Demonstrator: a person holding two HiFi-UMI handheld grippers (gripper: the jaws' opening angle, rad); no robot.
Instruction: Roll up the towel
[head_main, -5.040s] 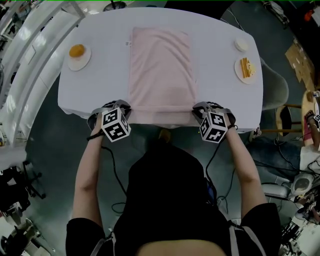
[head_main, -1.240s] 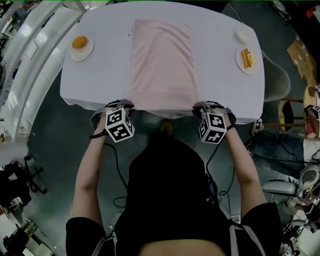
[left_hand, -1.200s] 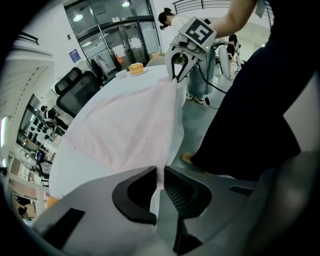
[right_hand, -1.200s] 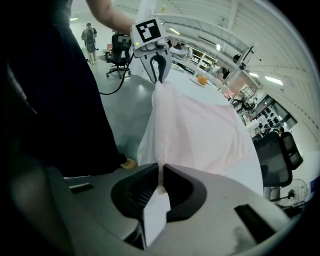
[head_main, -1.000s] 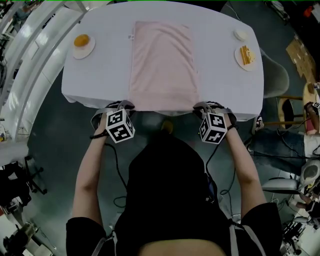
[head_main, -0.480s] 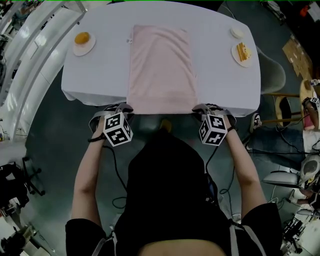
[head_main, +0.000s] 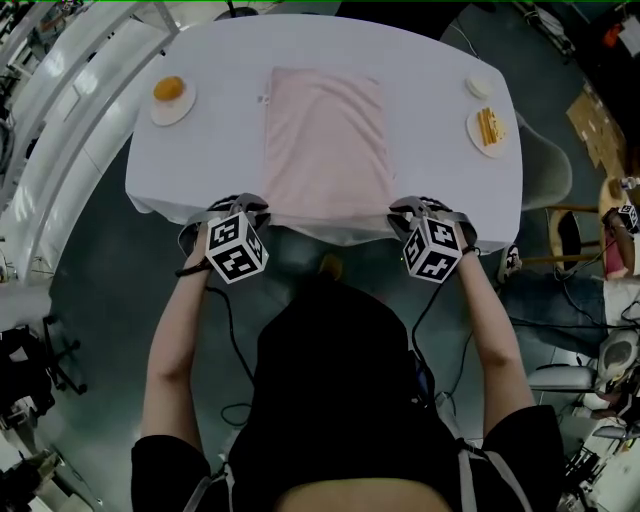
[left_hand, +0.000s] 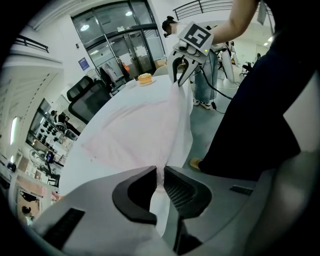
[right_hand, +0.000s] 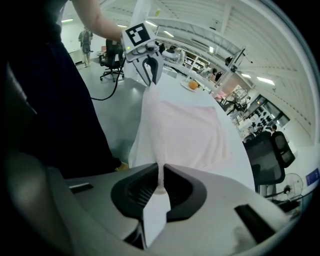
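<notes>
The left claw (left_hand: 160, 176) and right claw (right_hand: 160, 181) each pinch 1 corner of the towel (head_main: 325, 140), which could slip out if 1 tugs harder.

No words or numbers can be read anywhere. The left marker cube (head_main: 237, 249) and the right marker cube (head_main: 432, 249) carry only black-and-white square patterns, with no letters or digits. A small tag (head_main: 265, 98) at the far left corner of the towel (head_main: 325, 140) is too small to read. A blue sign (left_hand: 82, 62) hangs on the white wall beside the glass doors, and its print is too blurred to make out.
</notes>
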